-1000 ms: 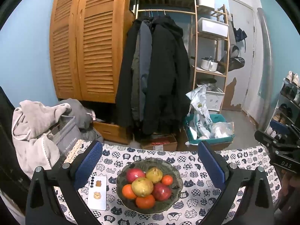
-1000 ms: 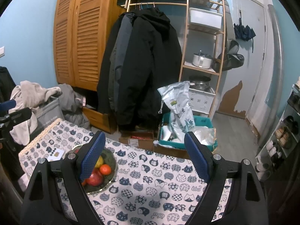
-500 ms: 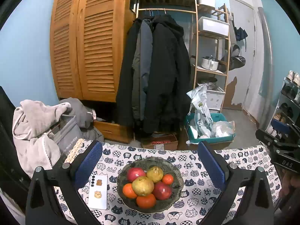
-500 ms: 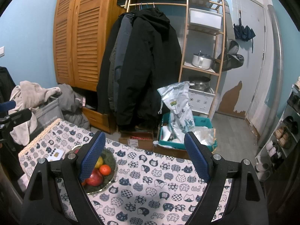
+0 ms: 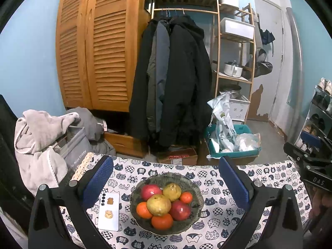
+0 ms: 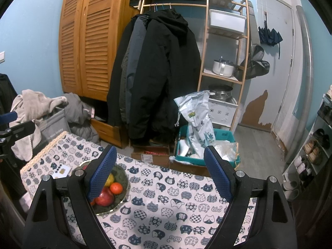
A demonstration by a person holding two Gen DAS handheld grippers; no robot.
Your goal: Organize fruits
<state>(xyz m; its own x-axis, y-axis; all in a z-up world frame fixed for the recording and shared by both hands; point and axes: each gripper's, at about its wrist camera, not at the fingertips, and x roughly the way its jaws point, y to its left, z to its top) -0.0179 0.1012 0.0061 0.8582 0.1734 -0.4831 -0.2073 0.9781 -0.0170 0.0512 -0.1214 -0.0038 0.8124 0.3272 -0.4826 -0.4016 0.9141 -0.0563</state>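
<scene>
A dark green bowl (image 5: 197, 188) sits on the cat-print tablecloth (image 5: 217, 188) and holds several fruits: yellow pears (image 5: 158, 204), red apples (image 5: 179, 210) and small oranges (image 5: 162, 221). My left gripper (image 5: 165, 167) hovers open over the bowl, its blue pads spread wide on either side. My right gripper (image 6: 159, 157) is open too, above bare cloth to the right of the bowl (image 6: 122, 181). Its left finger hides part of the fruit. In the left wrist view the right gripper's body (image 5: 311, 161) shows at the right edge.
A white phone (image 5: 109, 211) lies left of the bowl. Beyond the table's far edge stand a cardboard box (image 5: 176, 155) and a teal crate with bags (image 5: 230, 139). A grey hamper with clothes (image 5: 51, 143) sits at the left; coats and a wooden shelf stand behind.
Both views have barely shifted; the left gripper has drifted slightly. Both grippers stay open and the fruit has not moved.
</scene>
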